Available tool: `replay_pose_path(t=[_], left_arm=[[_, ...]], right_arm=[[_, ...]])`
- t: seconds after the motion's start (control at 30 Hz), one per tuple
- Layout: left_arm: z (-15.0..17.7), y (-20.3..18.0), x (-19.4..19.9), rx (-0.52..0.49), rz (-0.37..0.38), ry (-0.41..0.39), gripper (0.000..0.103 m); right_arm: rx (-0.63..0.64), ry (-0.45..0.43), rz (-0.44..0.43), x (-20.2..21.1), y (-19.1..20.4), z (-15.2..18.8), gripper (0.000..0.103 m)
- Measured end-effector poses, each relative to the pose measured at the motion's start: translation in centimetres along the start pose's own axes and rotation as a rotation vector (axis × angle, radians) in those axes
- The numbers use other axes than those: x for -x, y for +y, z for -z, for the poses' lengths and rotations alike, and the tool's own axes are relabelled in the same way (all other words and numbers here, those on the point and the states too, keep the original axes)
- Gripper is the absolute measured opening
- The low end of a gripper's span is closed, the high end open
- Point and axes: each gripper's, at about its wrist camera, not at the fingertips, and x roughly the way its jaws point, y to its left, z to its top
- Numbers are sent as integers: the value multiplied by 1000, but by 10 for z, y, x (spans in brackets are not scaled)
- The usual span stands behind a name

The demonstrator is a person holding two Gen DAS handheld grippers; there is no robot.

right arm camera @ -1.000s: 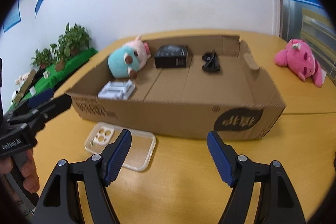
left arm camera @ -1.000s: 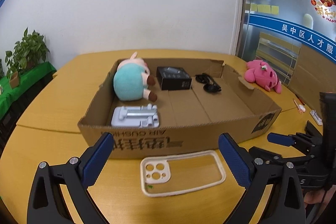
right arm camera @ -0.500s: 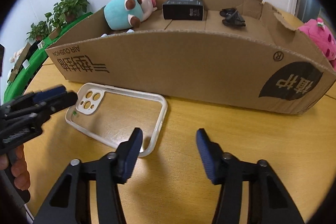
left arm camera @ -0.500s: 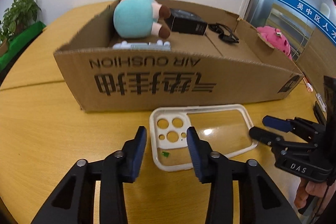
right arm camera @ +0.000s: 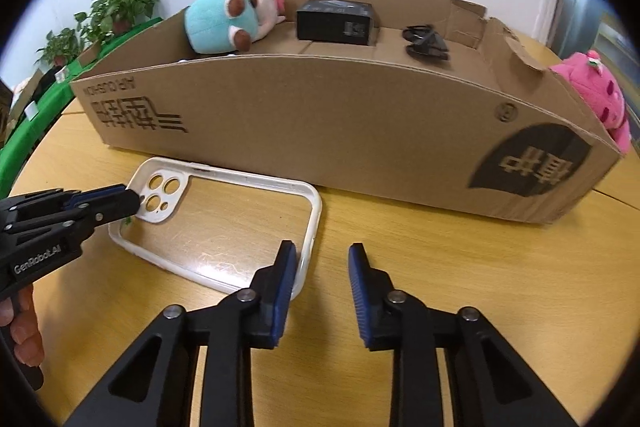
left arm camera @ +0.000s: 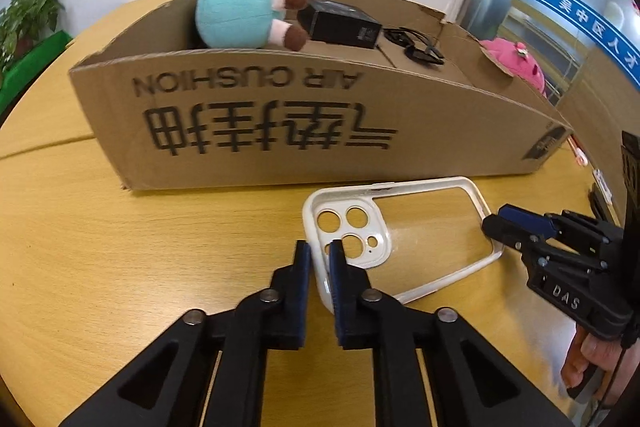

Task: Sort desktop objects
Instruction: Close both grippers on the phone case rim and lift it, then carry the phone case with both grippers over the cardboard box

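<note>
On the wooden table (left arm camera: 120,267), just in front of the cardboard box (left arm camera: 280,131), lies the white phone case (left arm camera: 404,227). The left gripper (left arm camera: 318,259) is clamped on its camera-end rim. The right gripper (right arm camera: 320,263) is closing around the opposite end rim, jaws not yet pressing on it.

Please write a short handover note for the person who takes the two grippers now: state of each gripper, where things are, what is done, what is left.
Left gripper: shut on the camera-hole end rim of the phone case.
Right gripper: jaws closing, the case's other end rim between them, not clamped yet.
Case lies flat on the table, in front of the cardboard box.
Done: teal plush, black box and a black item are inside.
Left: the case; pink plush is outside.
</note>
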Motion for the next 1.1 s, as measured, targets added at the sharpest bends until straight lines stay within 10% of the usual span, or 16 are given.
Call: replay_pose_path(t=[0.53, 1.1], left_arm=[[-8, -75, 35, -180, 62, -86, 8], [-105, -105, 87, -232, 127, -284, 7]], right_arm=[[-83, -74, 11, 43, -47, 32, 5], [-52, -319, 62, 119, -75, -39, 6]])
